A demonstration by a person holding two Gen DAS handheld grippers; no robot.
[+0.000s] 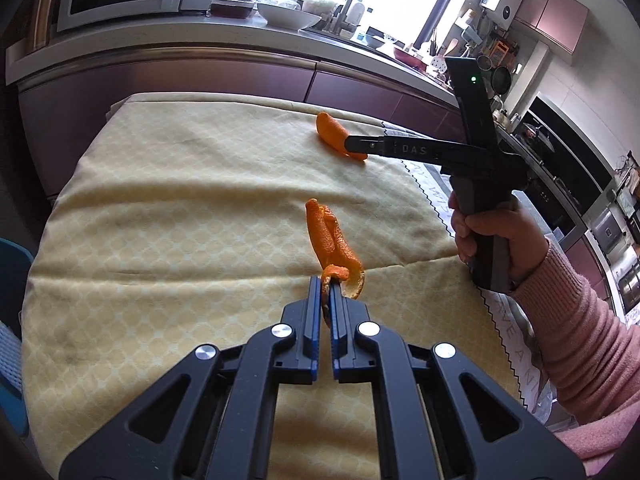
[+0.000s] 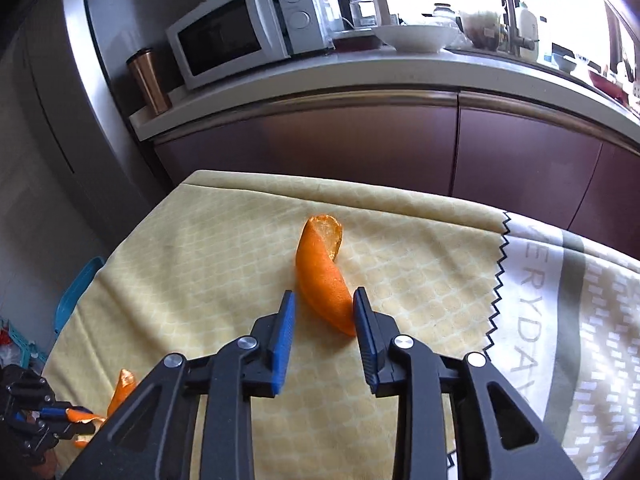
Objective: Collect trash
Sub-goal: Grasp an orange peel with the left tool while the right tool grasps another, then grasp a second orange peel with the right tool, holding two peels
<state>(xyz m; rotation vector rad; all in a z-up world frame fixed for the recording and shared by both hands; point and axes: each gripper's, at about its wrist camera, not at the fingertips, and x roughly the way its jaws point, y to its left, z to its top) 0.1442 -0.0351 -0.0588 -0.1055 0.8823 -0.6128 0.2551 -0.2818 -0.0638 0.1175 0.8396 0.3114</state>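
Note:
Two pieces of orange peel lie on a yellow tablecloth [image 1: 160, 200]. My left gripper [image 1: 331, 280] is shut on the near end of the nearer peel [image 1: 332, 240], which stretches away from the fingertips. The same peel [image 2: 120, 392] shows at the lower left of the right wrist view. My right gripper [image 2: 324, 300] is open, its blue pads on either side of the near end of the far peel [image 2: 324, 272], the right pad touching it. In the left wrist view the right gripper [image 1: 352, 146] reaches the far peel [image 1: 332, 130] from the right.
A kitchen counter [image 2: 360, 68] with a microwave [image 2: 248, 28], a copper tumbler [image 2: 146, 80] and a white bowl [image 2: 416, 36] runs behind the table. A grey printed cloth [image 2: 560, 320] covers the table's right part. A teal chair [image 2: 76, 292] stands at the left.

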